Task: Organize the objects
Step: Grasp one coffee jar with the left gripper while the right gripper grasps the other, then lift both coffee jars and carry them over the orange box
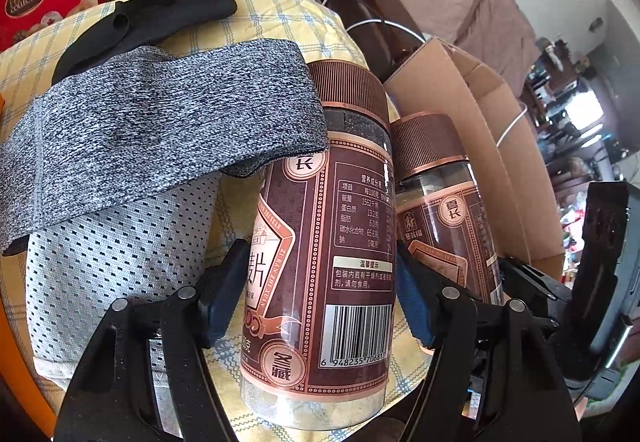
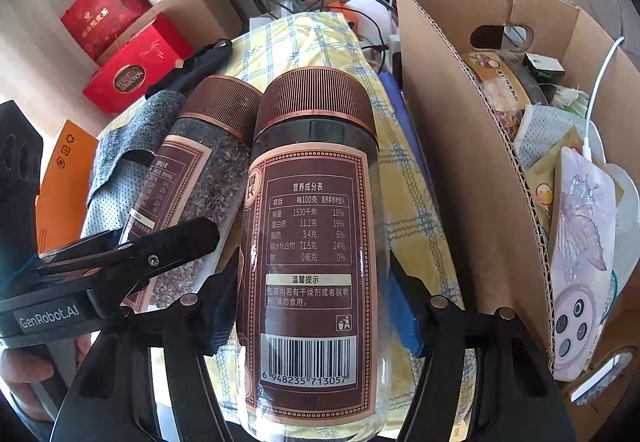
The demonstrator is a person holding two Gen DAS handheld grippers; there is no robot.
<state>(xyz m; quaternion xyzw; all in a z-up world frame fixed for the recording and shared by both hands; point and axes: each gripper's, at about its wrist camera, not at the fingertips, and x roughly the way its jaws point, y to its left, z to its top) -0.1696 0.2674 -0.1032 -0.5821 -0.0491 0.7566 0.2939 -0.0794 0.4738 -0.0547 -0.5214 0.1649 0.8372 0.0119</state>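
Observation:
Two clear jars with ribbed brown lids and brown labels lie side by side, lids pointing away, on a yellow checked cloth [image 1: 280, 22]. My left gripper [image 1: 320, 294] straddles the lower half of the left jar [image 1: 340, 226], and its pads look pressed on the sides. The other jar [image 1: 444, 202] lies just to its right. In the right wrist view my right gripper [image 2: 316, 306] grips that right jar [image 2: 316, 242] the same way, pads against both sides. The left gripper's finger [image 2: 160, 254] rests along the left jar [image 2: 200, 162].
Grey and mesh garments [image 1: 160, 138] and a black cloth [image 1: 160, 14] lie left of the jars. An open cardboard box [image 2: 460, 122] stands to the right, holding a phone, a cable and packets. Red gift boxes [image 2: 132, 78] sit at the back left. An orange box [image 2: 64, 170] stands on the left.

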